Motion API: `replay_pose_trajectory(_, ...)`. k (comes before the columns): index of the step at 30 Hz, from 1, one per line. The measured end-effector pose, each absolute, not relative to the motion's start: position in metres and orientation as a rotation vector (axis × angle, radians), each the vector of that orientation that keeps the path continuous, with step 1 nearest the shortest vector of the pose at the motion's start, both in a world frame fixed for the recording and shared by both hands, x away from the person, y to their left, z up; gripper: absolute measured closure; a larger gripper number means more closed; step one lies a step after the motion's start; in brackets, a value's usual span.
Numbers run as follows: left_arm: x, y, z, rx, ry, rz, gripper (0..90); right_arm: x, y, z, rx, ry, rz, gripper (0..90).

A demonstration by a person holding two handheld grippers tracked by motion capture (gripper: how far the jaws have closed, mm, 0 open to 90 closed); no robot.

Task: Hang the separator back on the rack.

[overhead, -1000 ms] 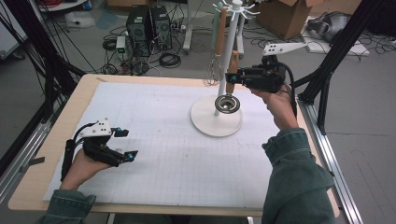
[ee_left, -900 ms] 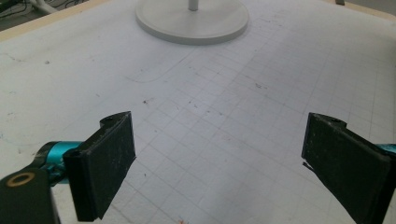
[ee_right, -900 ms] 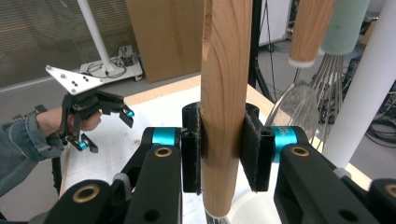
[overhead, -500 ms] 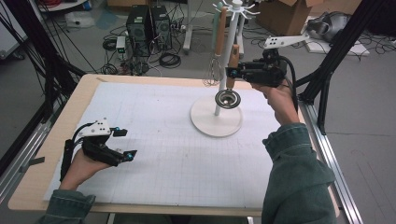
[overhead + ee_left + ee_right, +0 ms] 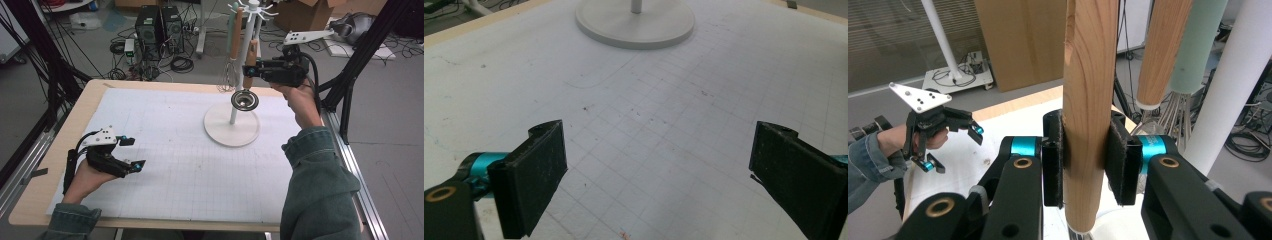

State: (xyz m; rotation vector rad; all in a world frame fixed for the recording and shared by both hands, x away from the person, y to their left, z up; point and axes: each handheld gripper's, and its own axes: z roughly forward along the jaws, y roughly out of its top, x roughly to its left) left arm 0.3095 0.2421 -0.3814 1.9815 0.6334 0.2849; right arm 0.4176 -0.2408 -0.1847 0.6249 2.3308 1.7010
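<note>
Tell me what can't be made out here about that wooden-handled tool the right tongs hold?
- Strainer handle top: in the right gripper view the upper edge cuts off the handle, and in the high view it is too small to tell whether it hangs on the stand.
- Strainer bowl: the right tongs and the lower edge hide it in the right gripper view.
- Whisk wires: small and blurred in the high view.

Even, soft indoor light, faint shadows, slight blur and grain throughout.

Wooden-handled metal strainer, upright, handle clamped, beside white rack pole
</note>
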Motion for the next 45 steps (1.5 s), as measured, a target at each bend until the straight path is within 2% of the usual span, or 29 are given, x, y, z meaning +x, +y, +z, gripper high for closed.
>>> replay_pose_trajectory(31, 0.309, 0.244, -0.379, 1.983, 0.636, 0.297, 8.7, 0.434, -0.228, -0.148, 0.657, 2.331, 1.65, 72.4)
replay_pose_trajectory(45, 0.309, 0.245, -0.379, 1.98, 0.636, 0.3, 8.7, 0.447, -0.224, -0.147, 0.71, 2.335, 1.637, 72.3)
